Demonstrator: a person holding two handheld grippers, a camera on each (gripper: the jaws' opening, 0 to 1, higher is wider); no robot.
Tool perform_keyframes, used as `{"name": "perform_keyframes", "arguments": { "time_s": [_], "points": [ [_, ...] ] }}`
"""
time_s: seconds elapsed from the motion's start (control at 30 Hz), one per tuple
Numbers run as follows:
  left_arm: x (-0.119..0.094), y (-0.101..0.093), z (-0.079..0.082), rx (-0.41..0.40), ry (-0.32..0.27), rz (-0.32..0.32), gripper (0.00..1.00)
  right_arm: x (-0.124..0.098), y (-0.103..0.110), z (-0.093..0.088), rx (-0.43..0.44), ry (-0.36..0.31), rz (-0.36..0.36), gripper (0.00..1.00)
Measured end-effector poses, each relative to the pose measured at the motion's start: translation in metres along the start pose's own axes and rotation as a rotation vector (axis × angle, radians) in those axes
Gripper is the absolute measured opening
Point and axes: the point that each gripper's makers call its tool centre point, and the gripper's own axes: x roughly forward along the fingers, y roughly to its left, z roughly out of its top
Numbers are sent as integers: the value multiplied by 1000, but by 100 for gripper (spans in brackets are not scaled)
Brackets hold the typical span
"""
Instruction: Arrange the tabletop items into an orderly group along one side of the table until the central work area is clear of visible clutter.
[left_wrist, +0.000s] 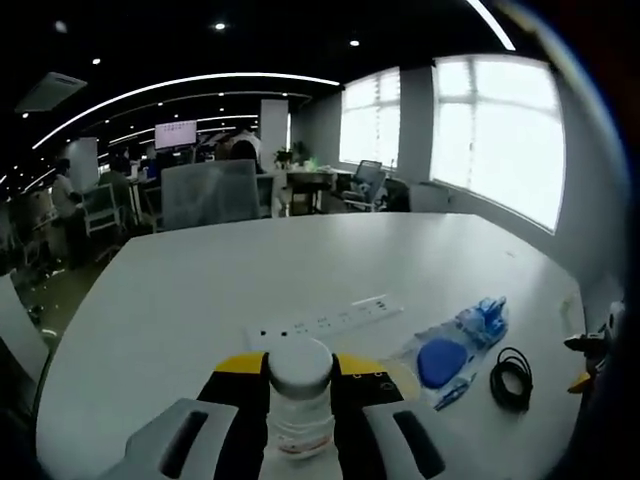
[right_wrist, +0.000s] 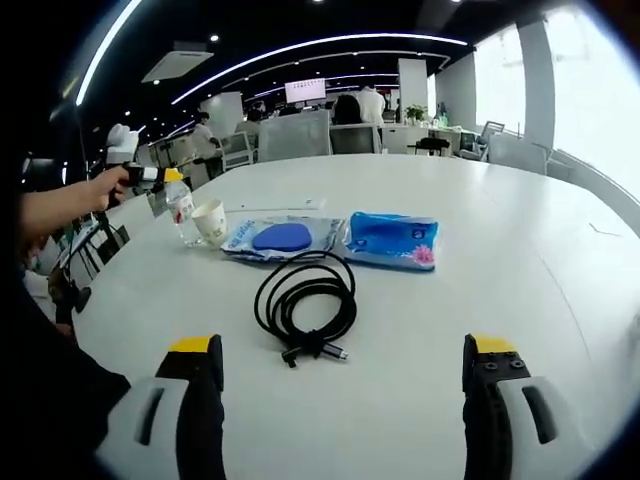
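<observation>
a: so how far along is this tidy-up? standing here it looks barely started.

b: agreed. nearest in the left gripper view, the left gripper (left_wrist: 300, 405) has its jaws closed around a small white-capped bottle (left_wrist: 300, 395) at bottom centre, lifted above the table (left_wrist: 200, 290). just past it lies a white power strip (left_wrist: 325, 322), and to the lower right a clear bag with a blue round thing (left_wrist: 450, 350) and a black cable coil (left_wrist: 511, 378).

a: and the other one?

b: in the right gripper view the right gripper (right_wrist: 340, 395) is spread wide and holding nothing, yellow-tipped jaws at the bottom corners. the cable (right_wrist: 305, 305) sits dead centre between them. behind it the bag and a blue tissue pack (right_wrist: 392, 240) lie side by side, mid-frame.

a: further back, upper left?

b: a paper cup (right_wrist: 211, 222) just beside the bottle held up there, near the table's edge.

a: so the middle isn't clear.

b: nope. my guess: cable, bag, tissues and strip all need shifting to one side.
</observation>
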Motion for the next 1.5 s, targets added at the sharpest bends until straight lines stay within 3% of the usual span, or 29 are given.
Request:
{"name": "perform_keyframes", "arguments": {
  "time_s": [0.43, 0.73, 0.87, 1.03, 1.23, 1.5],
  "points": [
    [9, -4, -1, 31, -2, -23, 22, -1, -5, 2, -12, -1, 5, 96],
    [-4, -17, -2, 62, 8, -44, 27, -1, -2, 10, -20, -18, 20, 97],
    [-9, -14, -5, 42, 11, -49, 30, -2, 2, 14, -24, -26, 25, 98],
    [-22, -12, -8, 50, 6, -48, 33, -2, 6, 15, -48, -27, 41, 98],
    [-49, -26, -14, 39, -21, -77, 39, -4, 5, 21, -24, -49, 69, 99],
    [-85, -40, -42, 34, -16, -70, 48, -10, -2, 37, -70, -74, 75, 100]
  ]
}}
